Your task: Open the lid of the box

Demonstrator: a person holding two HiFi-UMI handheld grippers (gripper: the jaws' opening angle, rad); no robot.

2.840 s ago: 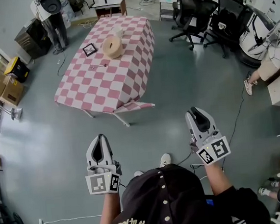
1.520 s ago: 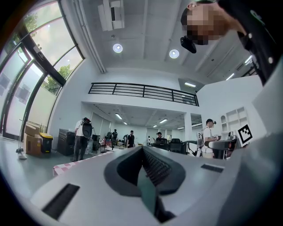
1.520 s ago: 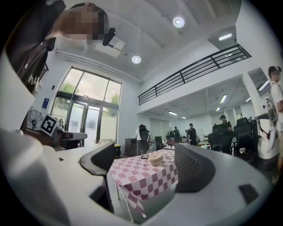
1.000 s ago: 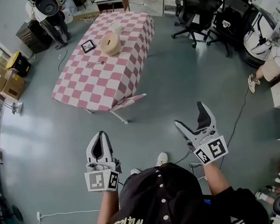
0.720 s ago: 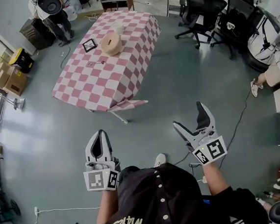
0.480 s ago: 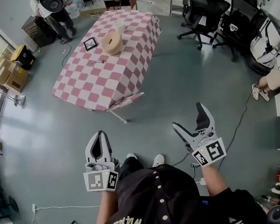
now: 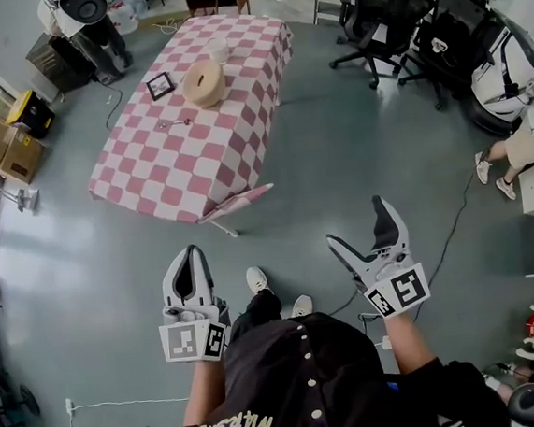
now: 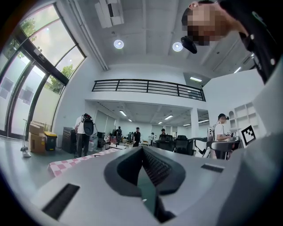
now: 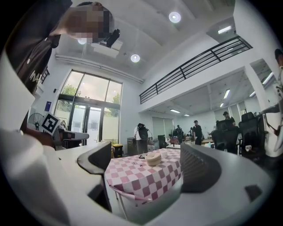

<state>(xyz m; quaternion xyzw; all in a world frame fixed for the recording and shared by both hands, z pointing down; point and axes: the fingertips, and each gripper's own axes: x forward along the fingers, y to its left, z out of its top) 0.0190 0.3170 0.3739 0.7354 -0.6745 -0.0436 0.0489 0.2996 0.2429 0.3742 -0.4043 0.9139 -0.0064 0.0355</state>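
A round tan box [image 7: 203, 82] with its lid on sits on a table [image 7: 163, 161] draped in a pink-and-white checked cloth, far ahead of me across the floor. The right gripper view shows the box [image 9: 154, 158] small on the table [image 9: 137, 176]. My left gripper [image 7: 189, 264] is held over the floor near my body, its jaws shut with nothing in them. My right gripper [image 7: 361, 229] is level with it on the right, jaws spread wide and empty. Both are well short of the table.
On the table lie a small black-framed card [image 7: 159, 85], a white cup [image 7: 218, 49] and a tiny item [image 7: 173, 123]. Black office chairs [image 7: 375, 14] stand at the right, cardboard boxes [image 7: 7, 148] at the left. A person [image 7: 87, 23] stands beyond the table. A cable [image 7: 452, 228] crosses the floor.
My right gripper has opened from shut. I have walked a little toward the table, a foot stepping forward; both grippers keep their places in front of me.
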